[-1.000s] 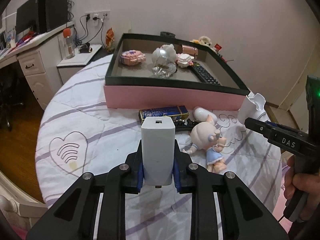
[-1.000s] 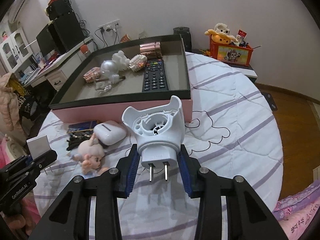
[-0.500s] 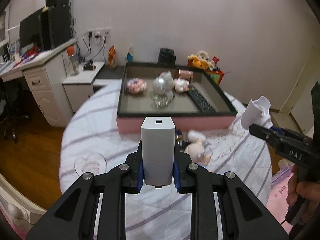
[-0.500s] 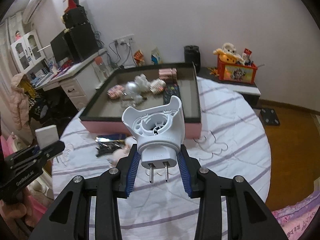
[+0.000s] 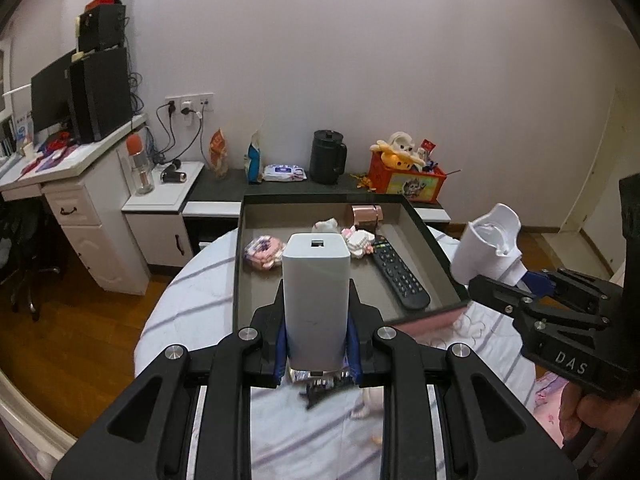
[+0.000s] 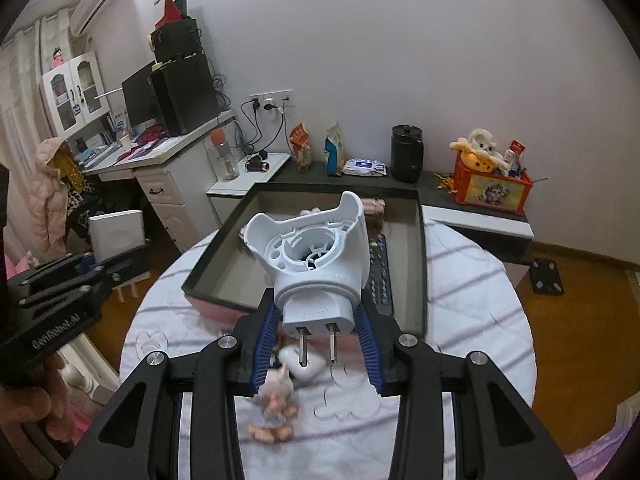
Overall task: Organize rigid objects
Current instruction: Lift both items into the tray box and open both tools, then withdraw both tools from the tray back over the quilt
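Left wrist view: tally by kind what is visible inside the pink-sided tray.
Black remote control: 1
Pink-and-white brick-built toys: 2
White toy figure: 1
Rose-gold metallic cylinder: 1
Total: 5 visible; the white box-shaped charger in the left gripper hides part of the pink-sided tray.

The white charger block (image 5: 316,300) hides the middle of the tray (image 5: 436,248) and its contents; below the block a dark clip (image 5: 326,390) shows partly. The doll (image 6: 274,412) below the plug adapter (image 6: 316,260) is motion-blurred
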`<state>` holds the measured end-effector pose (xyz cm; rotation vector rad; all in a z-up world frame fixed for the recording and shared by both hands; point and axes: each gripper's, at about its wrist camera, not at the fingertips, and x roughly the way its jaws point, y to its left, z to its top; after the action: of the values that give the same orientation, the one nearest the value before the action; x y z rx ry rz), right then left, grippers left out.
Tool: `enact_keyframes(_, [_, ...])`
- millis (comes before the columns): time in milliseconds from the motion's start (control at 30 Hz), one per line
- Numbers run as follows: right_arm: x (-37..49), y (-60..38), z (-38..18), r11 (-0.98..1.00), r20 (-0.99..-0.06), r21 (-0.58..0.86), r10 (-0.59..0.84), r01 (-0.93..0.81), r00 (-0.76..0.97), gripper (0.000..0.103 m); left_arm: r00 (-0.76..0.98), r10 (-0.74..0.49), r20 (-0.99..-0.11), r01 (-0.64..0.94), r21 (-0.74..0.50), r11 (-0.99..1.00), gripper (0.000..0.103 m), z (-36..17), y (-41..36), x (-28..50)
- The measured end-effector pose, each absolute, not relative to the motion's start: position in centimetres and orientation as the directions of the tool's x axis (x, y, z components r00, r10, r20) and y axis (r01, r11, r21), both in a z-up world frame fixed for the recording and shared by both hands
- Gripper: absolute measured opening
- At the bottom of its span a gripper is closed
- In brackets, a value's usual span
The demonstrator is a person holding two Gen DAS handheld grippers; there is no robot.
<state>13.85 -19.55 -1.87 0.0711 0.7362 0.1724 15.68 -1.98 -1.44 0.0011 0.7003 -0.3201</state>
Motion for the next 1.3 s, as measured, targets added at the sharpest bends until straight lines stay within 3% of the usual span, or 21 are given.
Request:
enact_keyframes(500, [23.4,-19.4,-6.8,0.98,-0.758,0.148,0.201,-0.137,0.62,0.039,0.609,-0.259,-0.749,0.27,-0.111,0.956,0.023,-8.3,-4.4,25.8])
enact_keyframes(933, [26.4,-18.2,-11.4,0.978,-0.829,0.15,0.206,-0.147,0.521,0.039,0.53,-0.224,-0.818,0.26,-0.095,0.961,0.024,-12.9,-4.7,28.0])
enact_keyframes(967, [26.4,-18.1,-11.5,0.979,-0.832,0.146,0.201,-0.145,0.516,0.04,0.531,-0.215,-0.82,0.26,-0.084,0.962,0.027,-12.9,-4.8,28.0])
enact_keyframes(1000, [26.4,-18.1,-11.7,0.979,-0.835,0.147,0.199,-0.141,0.513,0.04,0.532,-0.208,-0.821,0.257,-0.078,0.963,0.044,-12.7,-4.8,28.0])
enact_keyframes(1067, [26.6,-18.2,-11.9,0.978,-0.837,0.152,0.203,-0.141,0.508,0.044,0.561,-0.145,-0.815,0.222,-0.021,0.975,0.066,-12.2,-4.6,27.7])
enact_keyframes(1300, [25.5,-19.2,-10.8,0.986,-0.826,0.127,0.165,-0.107,0.539,0.08,0.586,-0.178,-0.791,0.211,-0.063,0.975,0.086,-10.2,-2.9,26.4])
